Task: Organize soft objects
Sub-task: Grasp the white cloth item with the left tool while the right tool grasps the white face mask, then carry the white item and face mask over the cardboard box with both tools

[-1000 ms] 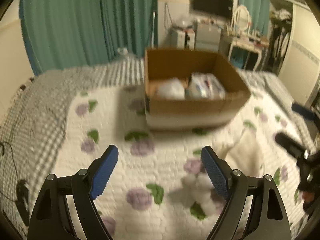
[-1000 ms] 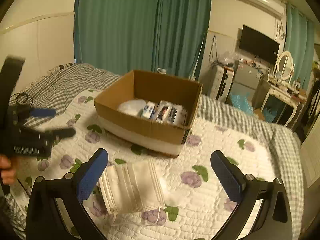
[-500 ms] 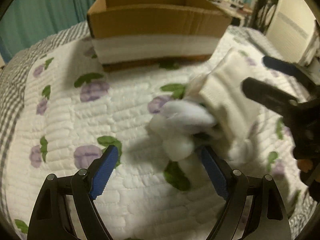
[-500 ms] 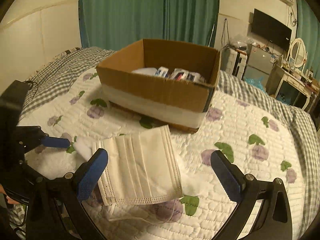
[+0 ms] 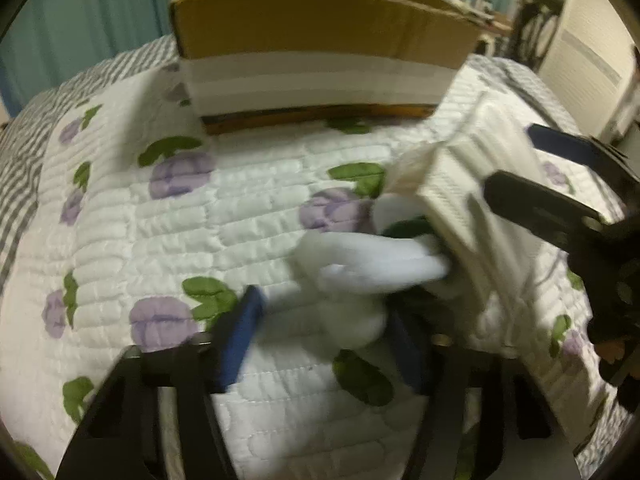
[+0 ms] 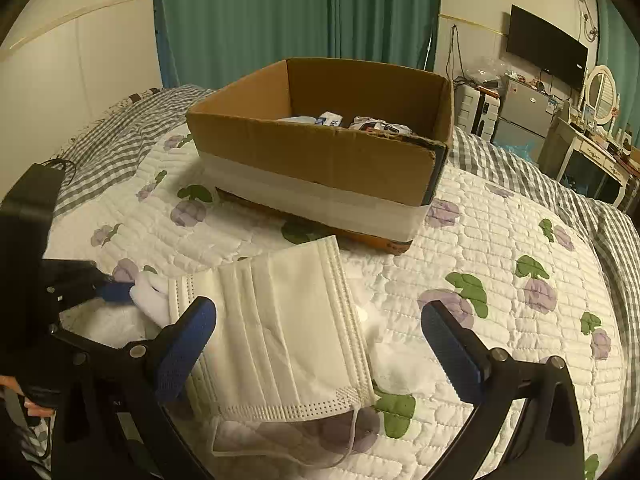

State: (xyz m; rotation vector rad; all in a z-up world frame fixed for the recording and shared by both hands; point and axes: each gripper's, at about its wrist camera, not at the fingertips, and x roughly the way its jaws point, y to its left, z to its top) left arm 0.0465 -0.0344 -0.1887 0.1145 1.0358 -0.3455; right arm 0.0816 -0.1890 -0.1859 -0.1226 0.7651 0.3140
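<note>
The left hand-held gripper (image 5: 320,344) points steeply down at the bed (image 5: 168,240), and a soft white wad (image 5: 360,276), cotton or fleece by the look of it, lies right between its blue pads (image 5: 240,340). Its jaws have just been closing around the wad. The view is smeared, so I cannot tell whether the pads already press on it. The wad's long lobe runs crosswise to the fingers, out toward the mask, where its far end disappears under the mask's near edge.

The mask (image 6: 288,328) lies flat on the quilt in front of the right hand-held gripper (image 6: 320,352), whose jaws are spread wide with nothing in them. The mask sits between and just beyond the pads, nearer the left one. Its long axis runs roughly away from the camera toward the box, its pleats run the same way, and an ear loop trails at the near end. The right hand is plainly the nearer one for the mask; the left is the nearer one for the wad.

The box (image 6: 320,152) stands on the bed beyond both things, open at the top, near but not touching the mask. Inside, low behind the front wall, are some soft packets (image 6: 332,120) with printed wrappers and something white; more cannot be made out. Both pickups would have to rise over that near wall, judging by its height.
</note>
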